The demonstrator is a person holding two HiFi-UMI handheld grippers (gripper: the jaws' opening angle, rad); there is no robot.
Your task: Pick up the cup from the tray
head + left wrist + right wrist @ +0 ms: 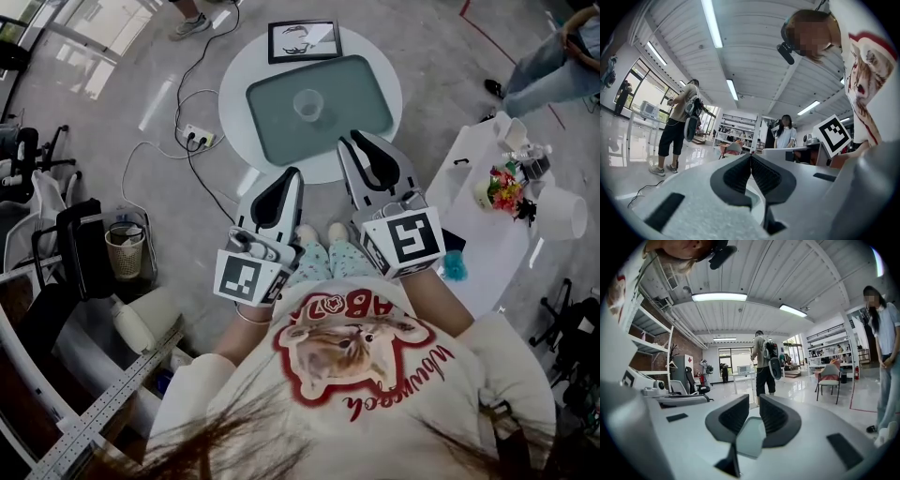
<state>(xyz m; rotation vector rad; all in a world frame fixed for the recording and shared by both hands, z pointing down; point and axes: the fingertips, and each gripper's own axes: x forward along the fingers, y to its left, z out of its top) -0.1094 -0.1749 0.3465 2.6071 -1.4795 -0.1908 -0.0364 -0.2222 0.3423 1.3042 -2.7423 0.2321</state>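
Round white table (392,89), seen from above, standing on a pale polished floor. On it lies a grey-green rectangular tray (272,127), filling most of the top. A framed picture (303,40) sits at the tray's far edge. Left gripper (295,172): held low and close to the person's body, its tips over the table's near rim and short of the tray. The fingers are pressed together at the tips with nothing between them. Right gripper (354,141): held beside the left and slightly farther forward, its tips over the tray's near edge. The fingers are drawn in to a thin slit and are empty. The right gripper view shows only the open room beyond them. Cup (307,105): one small clear cup, upright near the middle of the tray, well apart from both grippers and touched by neither. Progress — none of the task appears done, since the cup sits on the tray and no approach has reached it. What remains, as a judgement: spread the fingers of one gripper, probably the right as the nearer one, carry it forward and down around the cup wall, then close and lift clear. Caution — a clear, light cup may tip or slide if it is struck on one side first.
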